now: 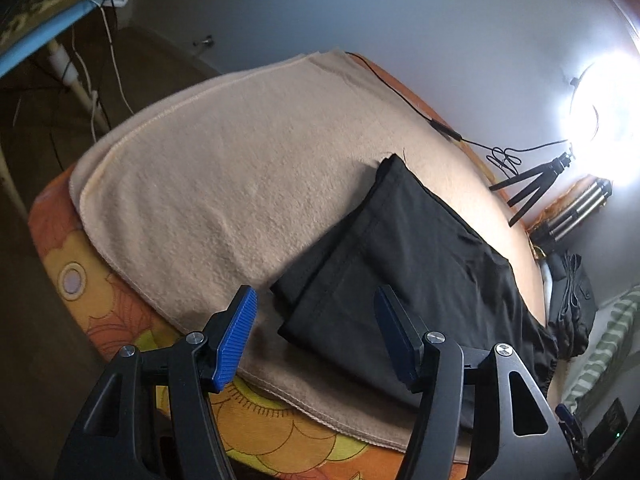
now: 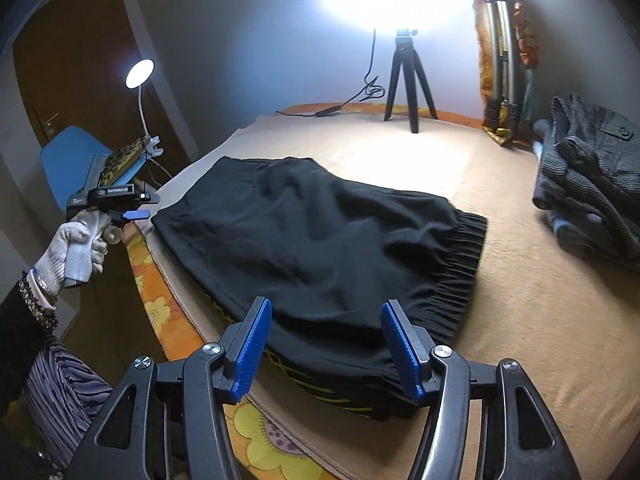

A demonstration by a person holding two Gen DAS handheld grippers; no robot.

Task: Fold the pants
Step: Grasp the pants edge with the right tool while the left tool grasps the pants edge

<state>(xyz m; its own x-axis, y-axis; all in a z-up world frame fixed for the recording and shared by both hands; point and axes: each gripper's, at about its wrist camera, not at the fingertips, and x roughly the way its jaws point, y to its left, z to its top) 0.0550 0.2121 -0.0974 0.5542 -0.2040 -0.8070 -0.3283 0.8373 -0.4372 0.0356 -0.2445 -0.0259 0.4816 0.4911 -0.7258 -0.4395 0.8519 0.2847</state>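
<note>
Ring light on a little tripod [image 2: 408, 84] at the bed's far edge, grey clothes pile [image 2: 588, 176] by the right edge, beige blanket [image 1: 224, 184] on top.

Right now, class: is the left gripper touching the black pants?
Apart. The right wrist view shows the left gripper in a gloved hand off the bed's edge, a clear gap before the black pants; nothing lies between its jaws.

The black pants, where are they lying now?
The black pants lie folded on the beige blanket, centre of the right wrist view, left of the grey clothes pile.
</note>
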